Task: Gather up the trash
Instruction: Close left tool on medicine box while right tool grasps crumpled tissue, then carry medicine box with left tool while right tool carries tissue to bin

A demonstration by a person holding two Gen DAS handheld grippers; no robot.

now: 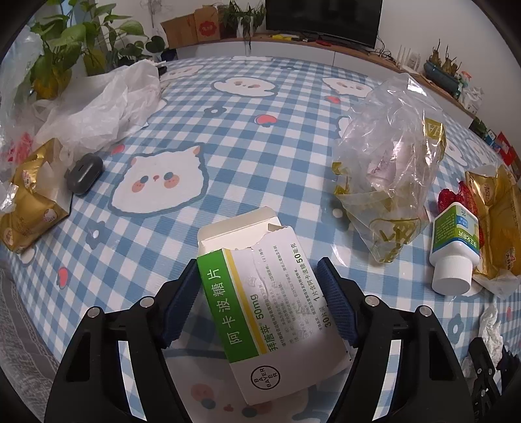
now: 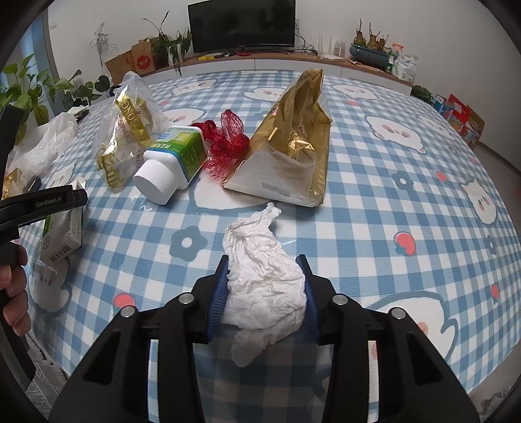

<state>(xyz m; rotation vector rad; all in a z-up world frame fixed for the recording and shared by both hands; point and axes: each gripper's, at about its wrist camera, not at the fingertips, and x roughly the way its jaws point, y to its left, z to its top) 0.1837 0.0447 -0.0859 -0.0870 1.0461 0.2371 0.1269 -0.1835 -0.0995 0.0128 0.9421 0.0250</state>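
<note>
Bright room with white walls. Along the far wall, a long low shelf (image 2: 293, 60) carrying a dark television (image 2: 242, 26), cardboard boxes and potted plants (image 1: 65, 42).

In front, filling both views, a wide surface under a blue-and-white checked cloth (image 1: 260, 130) printed with white cartoon animals, flowers and red spots.

Scattered across it, litter:
- a crumpled white plastic bag (image 1: 107, 104) at the far left
- a tall gold foil bag (image 2: 293, 140), open and half collapsed
- a clear wrapper with gold lettering (image 1: 390, 146), standing puffed up
- a gold packet (image 1: 32, 195) at the left edge
- a white bottle with a green label (image 2: 172, 159) on its side, cap toward the camera, touching a red mesh net (image 2: 228, 143)
- a small dark grey case (image 1: 84, 174) just beside the gold packet

Nearest the person:
- a torn-open medicine box (image 1: 270, 299), white with a green stripe, lying on the cloth between the fingers of the left gripper (image 1: 259, 270), blue pads against both long sides
- a crumpled white tissue (image 2: 263, 283), squeezed between the pads of the right gripper (image 2: 263, 260)
- a hand (image 2: 14, 293) on the left gripper's handle, at the left edge of the right wrist view
</note>
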